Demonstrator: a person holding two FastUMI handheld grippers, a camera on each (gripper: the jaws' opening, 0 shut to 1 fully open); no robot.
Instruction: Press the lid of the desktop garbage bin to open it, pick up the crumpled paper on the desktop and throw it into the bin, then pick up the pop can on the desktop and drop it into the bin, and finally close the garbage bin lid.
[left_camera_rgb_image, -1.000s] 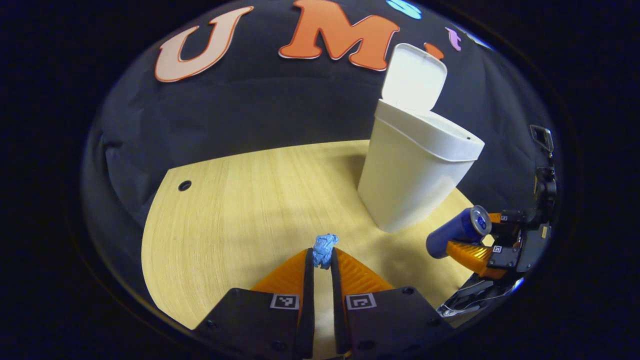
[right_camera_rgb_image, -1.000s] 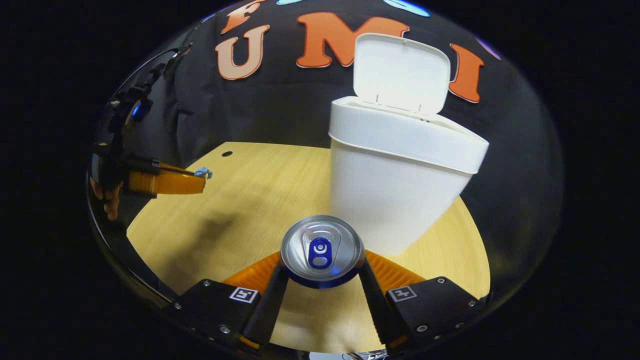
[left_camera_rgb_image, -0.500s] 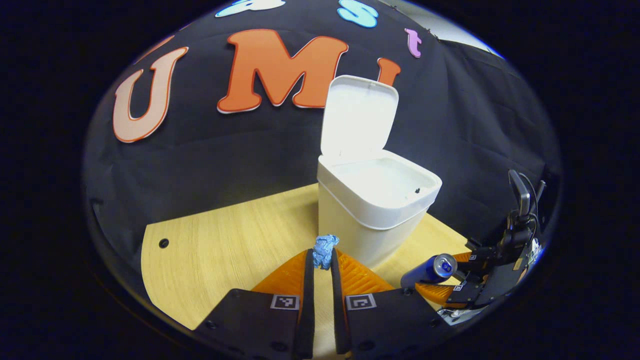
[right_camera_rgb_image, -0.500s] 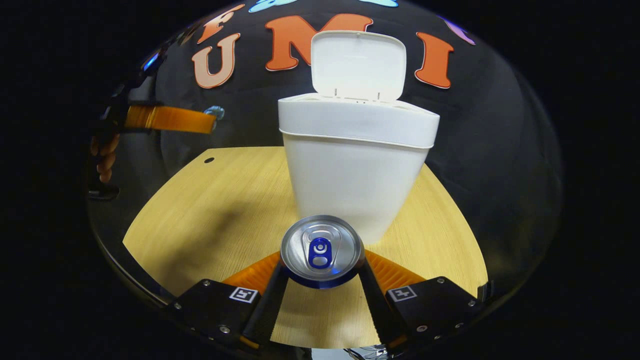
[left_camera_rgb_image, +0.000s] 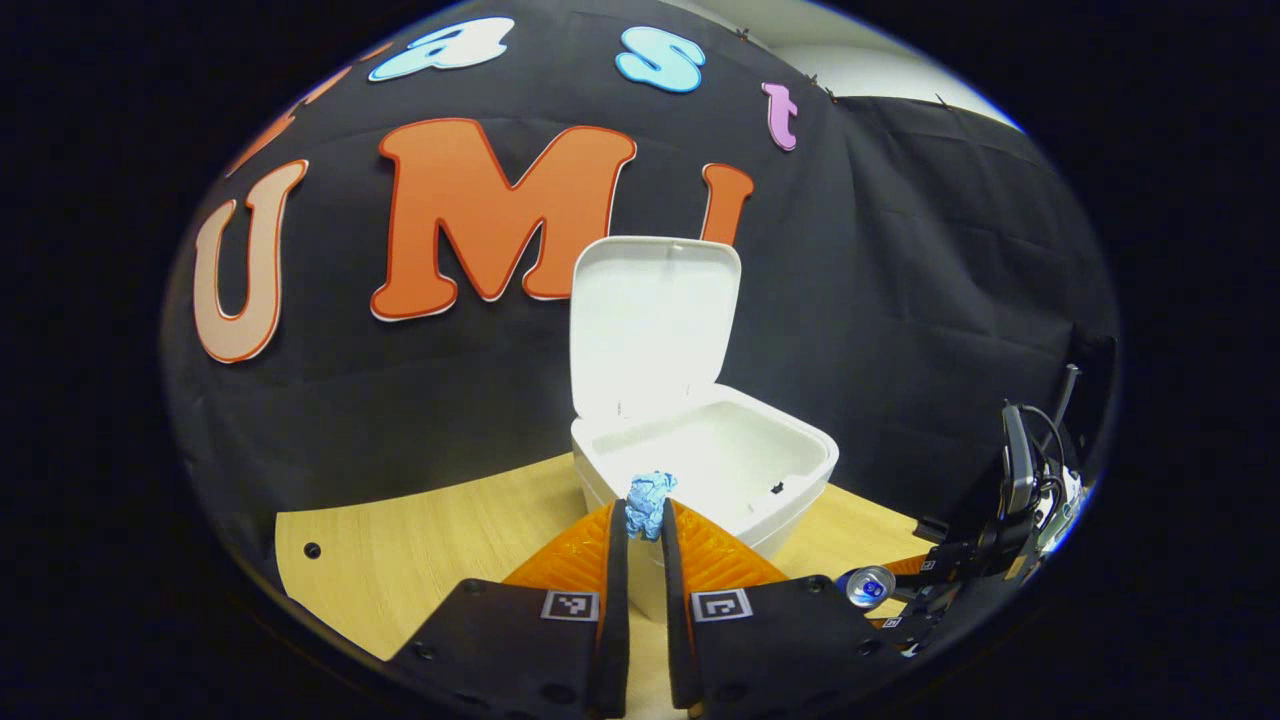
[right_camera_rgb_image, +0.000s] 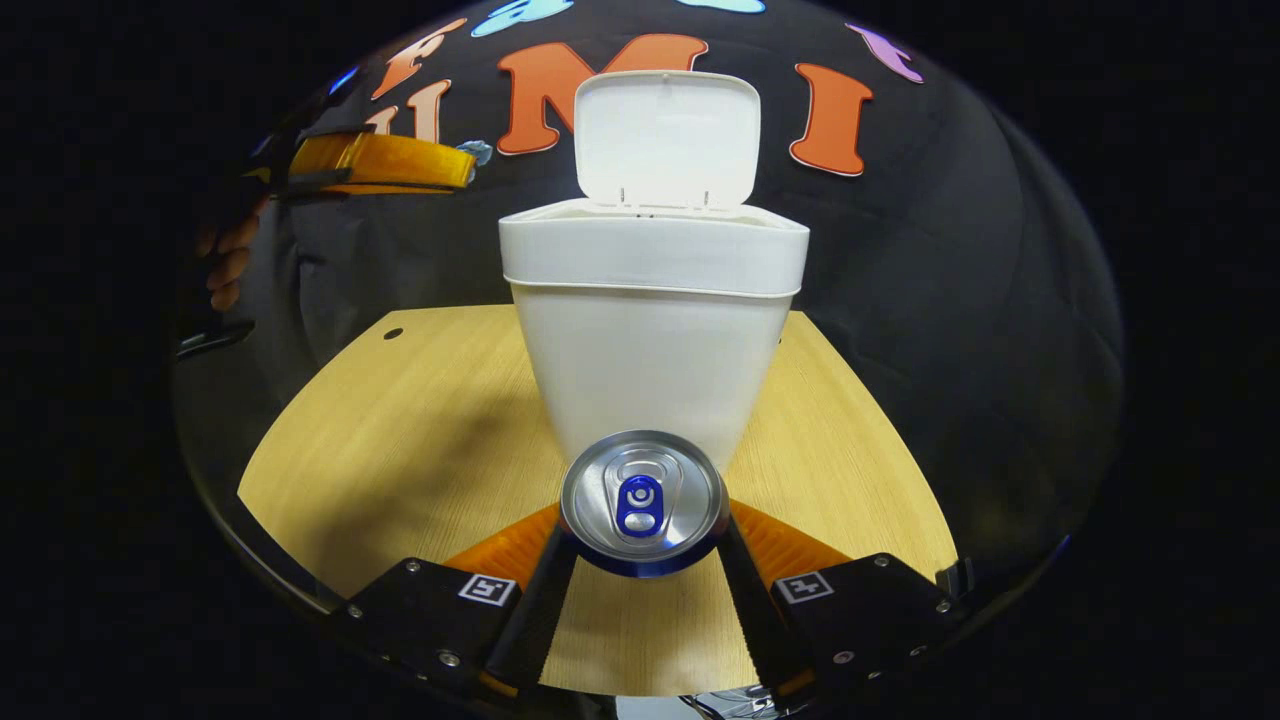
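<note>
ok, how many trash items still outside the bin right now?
2. The crumpled paper is pinched in the left gripper by the open bin. The pop can sits in the right gripper, lower, before the bin.

Bin (right_camera_rgb_image: 650, 340) bottom hidden behind can (right_camera_rgb_image: 643, 502) — can body out of sight, bin inside too washed-out to tell

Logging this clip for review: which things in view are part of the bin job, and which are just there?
Part of the job:
- garbage bin, its lid standing open
- crumpled paper, pinched in the left gripper
- pop can, clamped in the right gripper

Just there:
- wooden table
- hole in the tabletop
- cables behind the right gripper
</note>
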